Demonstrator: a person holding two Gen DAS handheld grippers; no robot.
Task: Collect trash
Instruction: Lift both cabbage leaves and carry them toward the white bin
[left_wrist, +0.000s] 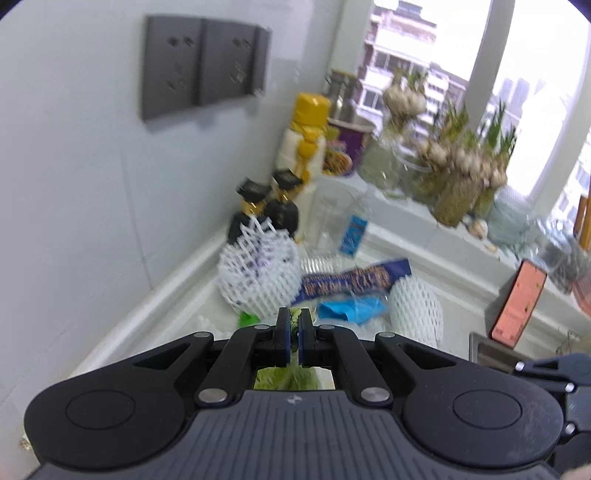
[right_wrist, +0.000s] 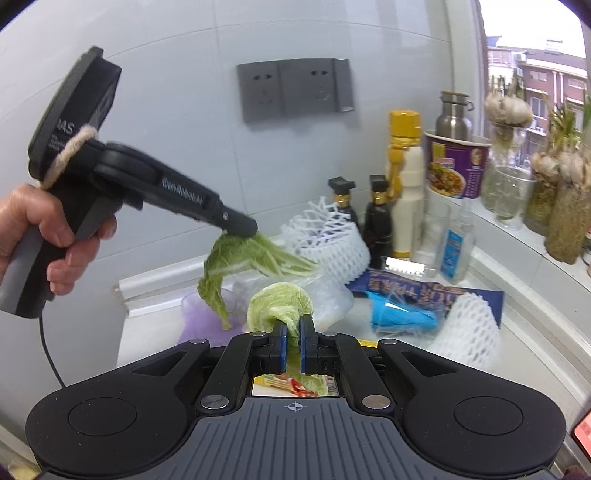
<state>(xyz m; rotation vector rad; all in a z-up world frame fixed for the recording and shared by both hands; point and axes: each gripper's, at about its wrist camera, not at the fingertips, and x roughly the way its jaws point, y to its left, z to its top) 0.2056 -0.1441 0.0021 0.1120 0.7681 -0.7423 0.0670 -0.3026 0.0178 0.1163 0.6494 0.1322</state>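
Note:
In the left wrist view my left gripper (left_wrist: 293, 318) is shut on a strip of green cabbage leaf (left_wrist: 294, 321). The right wrist view shows that same left gripper (right_wrist: 242, 228) in a person's hand (right_wrist: 55, 236), with its cabbage leaf (right_wrist: 229, 269) dangling above the counter. My right gripper (right_wrist: 293, 325) is shut on a second, curled cabbage leaf (right_wrist: 280, 299). On the counter ahead lie two white foam nets (right_wrist: 325, 240) (right_wrist: 465, 332), a blue wrapper (right_wrist: 399, 314), a dark blue snack packet (right_wrist: 406, 288) and a clear plastic bag (right_wrist: 328, 299).
Sauce bottles (right_wrist: 376, 221), a yellow-capped bottle (right_wrist: 404, 177), a spray bottle (right_wrist: 452, 247) and a noodle cup (right_wrist: 454, 166) crowd the counter corner. Jars of sprouting garlic (right_wrist: 561, 206) line the windowsill. A grey wall socket (right_wrist: 295, 88) is behind. An orange card (left_wrist: 517, 306) leans by the sink edge (left_wrist: 491, 350).

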